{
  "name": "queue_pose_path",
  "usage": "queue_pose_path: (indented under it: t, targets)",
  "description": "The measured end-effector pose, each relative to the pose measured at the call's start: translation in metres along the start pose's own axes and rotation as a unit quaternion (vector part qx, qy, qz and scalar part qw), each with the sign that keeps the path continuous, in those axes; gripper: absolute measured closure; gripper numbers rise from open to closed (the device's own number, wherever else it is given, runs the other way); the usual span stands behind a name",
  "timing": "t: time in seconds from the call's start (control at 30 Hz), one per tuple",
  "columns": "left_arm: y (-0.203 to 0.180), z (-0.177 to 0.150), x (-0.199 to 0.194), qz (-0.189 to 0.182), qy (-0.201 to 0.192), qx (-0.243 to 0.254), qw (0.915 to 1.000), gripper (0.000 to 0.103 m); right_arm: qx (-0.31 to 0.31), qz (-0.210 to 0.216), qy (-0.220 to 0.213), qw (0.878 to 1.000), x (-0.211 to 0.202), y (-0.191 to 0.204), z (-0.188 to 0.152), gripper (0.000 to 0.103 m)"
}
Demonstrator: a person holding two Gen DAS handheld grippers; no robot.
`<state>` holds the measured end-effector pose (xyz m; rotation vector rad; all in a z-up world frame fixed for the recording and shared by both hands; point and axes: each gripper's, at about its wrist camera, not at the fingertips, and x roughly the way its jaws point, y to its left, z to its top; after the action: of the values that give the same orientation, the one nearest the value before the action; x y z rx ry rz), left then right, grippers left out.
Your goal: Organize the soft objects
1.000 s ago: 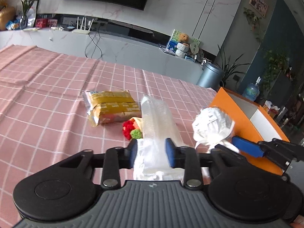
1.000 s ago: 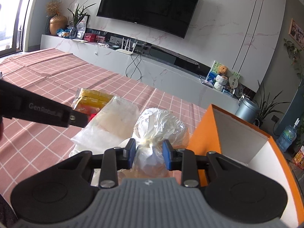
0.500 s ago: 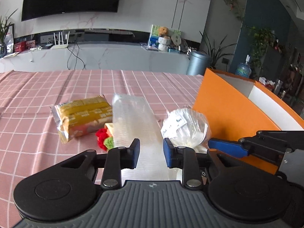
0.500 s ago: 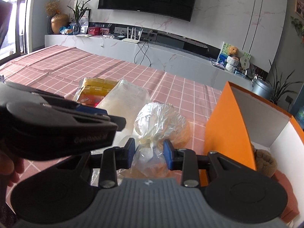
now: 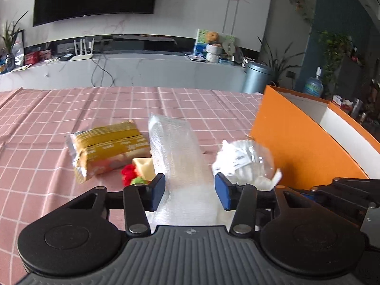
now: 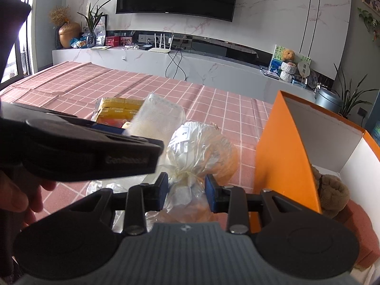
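My left gripper [image 5: 189, 191] is open, its jaws apart around the near end of a clear bubble-wrap bag [image 5: 177, 152] lying on the pink checked cloth. My right gripper [image 6: 186, 191] is shut on the knotted neck of a clear bag of white soft stuff [image 6: 199, 152], which also shows in the left wrist view [image 5: 244, 161]. An orange box [image 6: 282, 156] stands to the right, with a brown plush toy [image 6: 332, 190] inside. A yellow packet [image 5: 106, 149] and a small red and green toy [image 5: 130, 175] lie to the left.
The orange box's wall [image 5: 296, 142] stands close on the right of both bags. The left gripper's body [image 6: 83, 152] fills the left of the right wrist view. The pink checked cloth [image 5: 47, 118] stretches far and left. A white cabinet stands beyond the table.
My left gripper has opened, letting go of the bubble-wrap bag. My right gripper has opened a little but still holds the white bag near the orange box.
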<state>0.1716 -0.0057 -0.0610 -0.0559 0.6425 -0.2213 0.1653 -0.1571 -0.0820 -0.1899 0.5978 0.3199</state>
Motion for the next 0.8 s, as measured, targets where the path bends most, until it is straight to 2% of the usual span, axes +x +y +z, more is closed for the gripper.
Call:
queue_pose_path:
  t: [0.23,0.3,0.47,0.8]
  targets:
    - [-0.001,0.001,0.017,0.012,0.035,-0.006,0.9993,0.094,-0.002,0.002,-0.004,1.000,-0.001,0.000,-0.002,0.070]
    - [-0.003,0.000,0.019,0.012,0.040,0.000,0.9991,0.102,-0.001,0.003,-0.005,1.000,-0.002,-0.001,-0.002,0.070]
    - [-0.003,-0.002,0.009,0.018,0.016,0.007,0.9997,0.103,-0.005,-0.007,-0.014,1.000,-0.007,-0.002,-0.003,0.073]
    - [0.002,0.010,-0.036,0.017,-0.031,-0.005,0.9994,0.103,-0.013,-0.026,-0.064,0.998,-0.037,-0.008,0.005,0.075]
